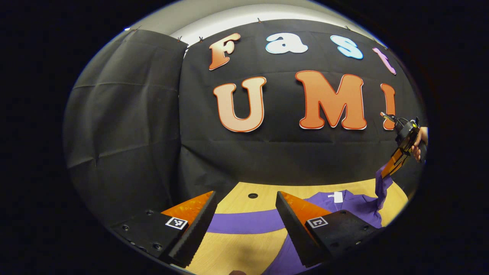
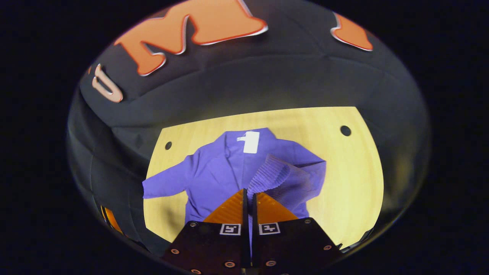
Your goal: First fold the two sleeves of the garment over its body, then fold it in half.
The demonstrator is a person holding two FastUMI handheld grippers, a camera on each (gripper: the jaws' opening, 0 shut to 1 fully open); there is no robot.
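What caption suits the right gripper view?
Right gripper lifts a purple garment's sleeve above the wooden table.

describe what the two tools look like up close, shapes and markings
Both match. The left tool has two wedge-shaped fingers with ribbed inner faces, each fixed to a flat mounting block carrying a small square black-and-white tag. The right tool shows the same blocks, dotted with screws, and a tag on each.
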